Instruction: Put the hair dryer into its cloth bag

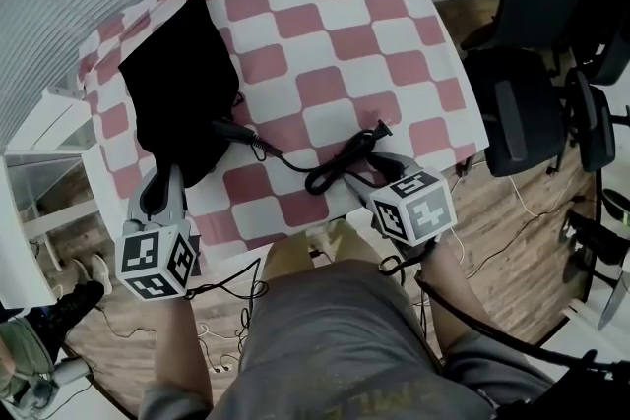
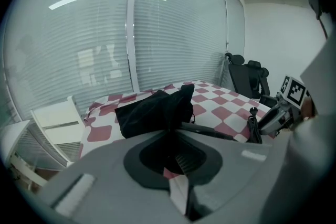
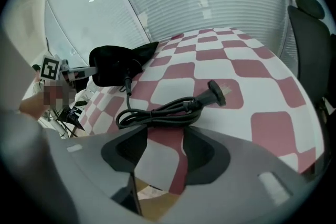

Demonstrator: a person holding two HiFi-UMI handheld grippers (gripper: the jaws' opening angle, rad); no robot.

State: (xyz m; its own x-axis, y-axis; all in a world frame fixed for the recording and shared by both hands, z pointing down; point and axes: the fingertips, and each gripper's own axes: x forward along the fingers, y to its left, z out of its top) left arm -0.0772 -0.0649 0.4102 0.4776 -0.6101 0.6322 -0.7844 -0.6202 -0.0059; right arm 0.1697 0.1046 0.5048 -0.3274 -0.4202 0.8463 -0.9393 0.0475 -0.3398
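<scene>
Hair dryer sits mostly inside the black cloth bag (image 1: pixel 177 74) at the left of the checkered table (image 1: pixel 335 25); only its handle end (image 1: pixel 226 126) pokes out. Its cord (image 1: pixel 335 170) lies bundled nearer the table's front edge. The left gripper (image 1: pixel 162 180) pinches the bag's near edge, while the right gripper (image 1: pixel 366 174) hangs just short of the cord, jaws apart and empty.

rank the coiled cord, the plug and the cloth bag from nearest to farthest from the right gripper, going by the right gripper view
1. coiled cord, just ahead of the right gripper fingers
2. plug, a little beyond, to the right
3. cloth bag, farthest, upper left
</scene>
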